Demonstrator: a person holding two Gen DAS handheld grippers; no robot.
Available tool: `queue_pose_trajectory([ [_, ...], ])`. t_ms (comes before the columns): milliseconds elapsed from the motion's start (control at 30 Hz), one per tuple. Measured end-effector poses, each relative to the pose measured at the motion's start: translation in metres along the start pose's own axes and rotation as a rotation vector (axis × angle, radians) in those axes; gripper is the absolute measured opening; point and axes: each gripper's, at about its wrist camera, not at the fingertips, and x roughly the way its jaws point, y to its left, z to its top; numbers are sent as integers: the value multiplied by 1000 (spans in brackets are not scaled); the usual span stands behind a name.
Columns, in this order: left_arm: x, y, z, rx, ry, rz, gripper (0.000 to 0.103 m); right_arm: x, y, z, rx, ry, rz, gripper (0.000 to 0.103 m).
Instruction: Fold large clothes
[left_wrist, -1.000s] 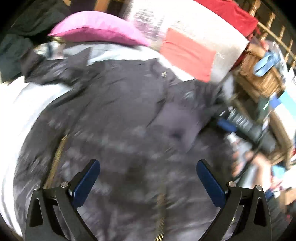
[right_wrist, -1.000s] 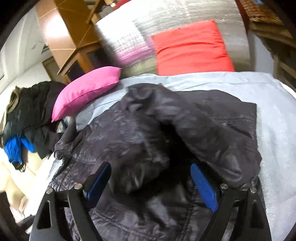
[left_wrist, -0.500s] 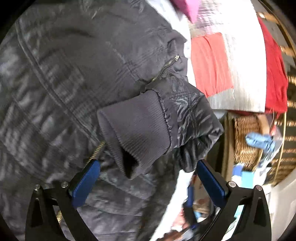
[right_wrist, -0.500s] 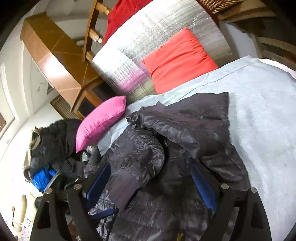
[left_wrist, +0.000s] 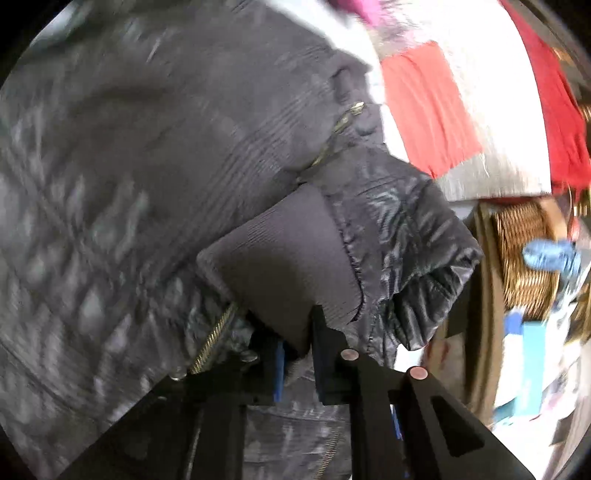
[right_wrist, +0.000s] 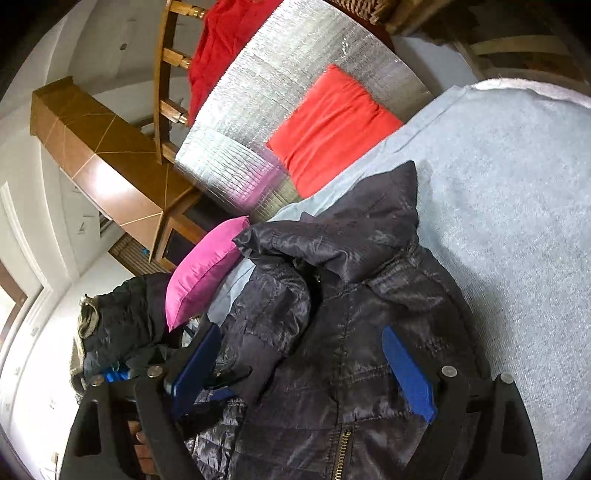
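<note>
The left gripper pinches the dark quilted jacket's ribbed knit cuff to fold the sleeve inward; the right gripper hovers open over the jacket.

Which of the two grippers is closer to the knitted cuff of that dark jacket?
Left. The left gripper is shut on the cuff. The right gripper hangs open over the jacket body.
</note>
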Motion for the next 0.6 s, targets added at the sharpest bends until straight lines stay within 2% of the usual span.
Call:
queue_pose_trajectory([
  [167, -48, -26, 21, 196, -155, 78, 11, 0, 0, -2, -8, 13, 5, 91],
  [267, -74, -37, 34, 291, -235, 141, 10, 3, -3, 1, 43, 29, 40, 91],
  [300, -81, -39, 40, 313, -257, 157, 10, 5, -3, 4, 88, 41, 74, 91],
  [367, -92, -42, 51, 340, -289, 180, 10, 12, -3, 10, 153, 67, 126, 102],
  [433, -99, -45, 61, 366, -311, 200, 10, 31, -1, 21, 245, 104, 180, 102],
  [500, -107, -50, 67, 412, -328, 225, 10, 58, -6, 29, 396, 132, 232, 102],
  [567, -105, -57, 69, 454, -335, 244, 10, 87, -12, 29, 509, 175, 240, 102],
  [600, -106, -61, 70, 478, -338, 252, 10, 101, -19, 26, 584, 187, 215, 102],
])
